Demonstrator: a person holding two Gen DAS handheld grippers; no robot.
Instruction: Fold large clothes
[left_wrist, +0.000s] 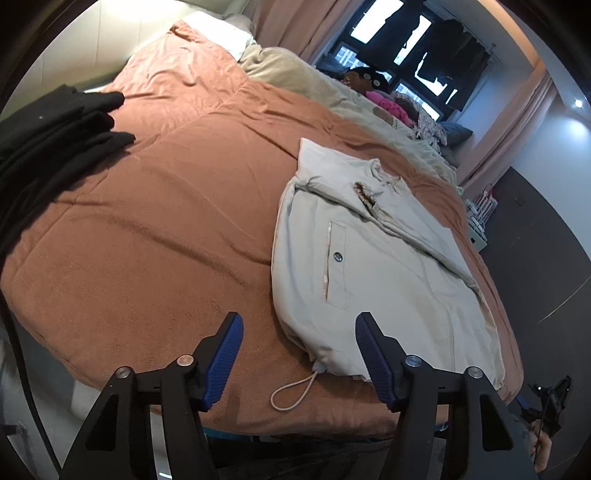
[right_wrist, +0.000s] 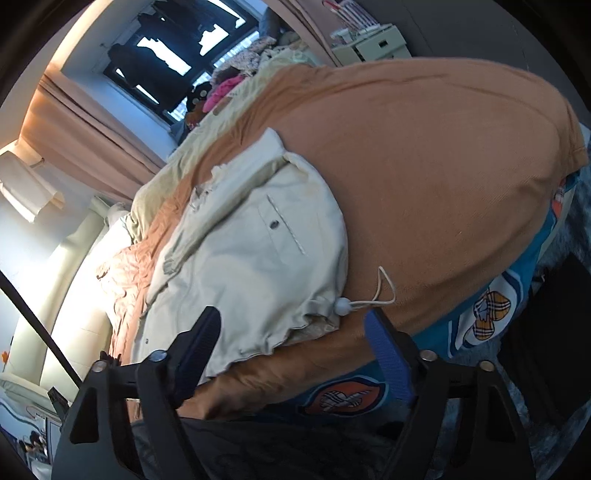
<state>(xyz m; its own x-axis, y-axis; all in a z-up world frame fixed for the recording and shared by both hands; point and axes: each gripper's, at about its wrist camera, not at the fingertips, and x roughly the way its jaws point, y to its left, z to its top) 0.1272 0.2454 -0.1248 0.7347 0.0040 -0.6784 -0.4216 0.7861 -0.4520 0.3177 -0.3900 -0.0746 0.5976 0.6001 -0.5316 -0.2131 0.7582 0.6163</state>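
A cream jacket (left_wrist: 388, 258) lies partly folded on a bed with an orange-brown blanket (left_wrist: 166, 221), a sleeve laid across its body. The hem faces the bed's near edge, and a drawstring loop (left_wrist: 291, 395) trails from the hem corner. My left gripper (left_wrist: 299, 321) is open over that corner, its blue pads apart and not pressing on the cloth. In the right wrist view the jacket (right_wrist: 251, 251) sits tilted on the blanket (right_wrist: 424, 166), with its drawstring toggle (right_wrist: 343, 306) at the hem. My right gripper (right_wrist: 291, 314) is open, straddling the gathered hem without gripping it.
A stack of black folded clothes (left_wrist: 55, 125) sits at the bed's left edge. A beige blanket (left_wrist: 295, 74) and a heap of coloured clothes (left_wrist: 391, 103) lie by the window. A blue patterned sheet (right_wrist: 480, 321) hangs below the blanket. A white drawer unit (right_wrist: 373, 44) stands beyond the bed.
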